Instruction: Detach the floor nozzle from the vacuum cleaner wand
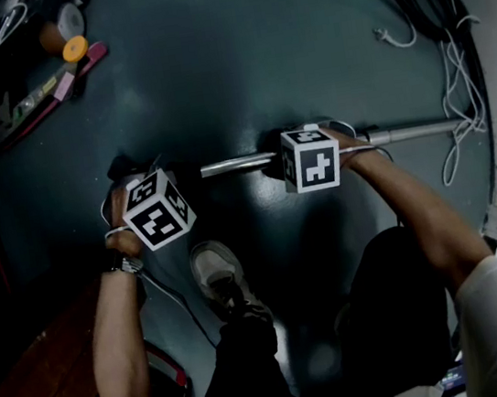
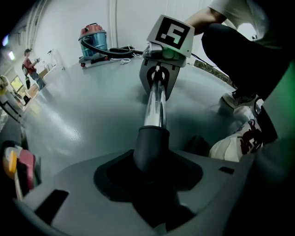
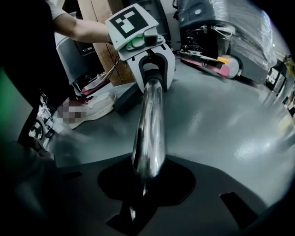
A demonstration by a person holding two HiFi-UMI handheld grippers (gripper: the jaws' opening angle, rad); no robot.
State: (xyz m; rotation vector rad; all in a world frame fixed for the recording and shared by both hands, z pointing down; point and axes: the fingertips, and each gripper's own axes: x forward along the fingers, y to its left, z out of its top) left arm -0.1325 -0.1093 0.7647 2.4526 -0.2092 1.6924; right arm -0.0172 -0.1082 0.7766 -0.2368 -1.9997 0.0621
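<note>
The floor nozzle's dark plastic neck (image 2: 151, 147) sits on the end of the chrome wand (image 1: 405, 133), which lies flat on the grey-green floor (image 1: 238, 65). The left tongs (image 2: 150, 184) are clamped part-way shut around that neck, and the right tongs (image 3: 145, 184) are closed on the bare chrome tube further along. A white shoe (image 1: 217, 267) stands just beside the left tongs. Pale cables (image 1: 455, 97) trail near the wand's far end, and a red-topped vacuum cleaner (image 2: 92, 39) stands well apart
</note>
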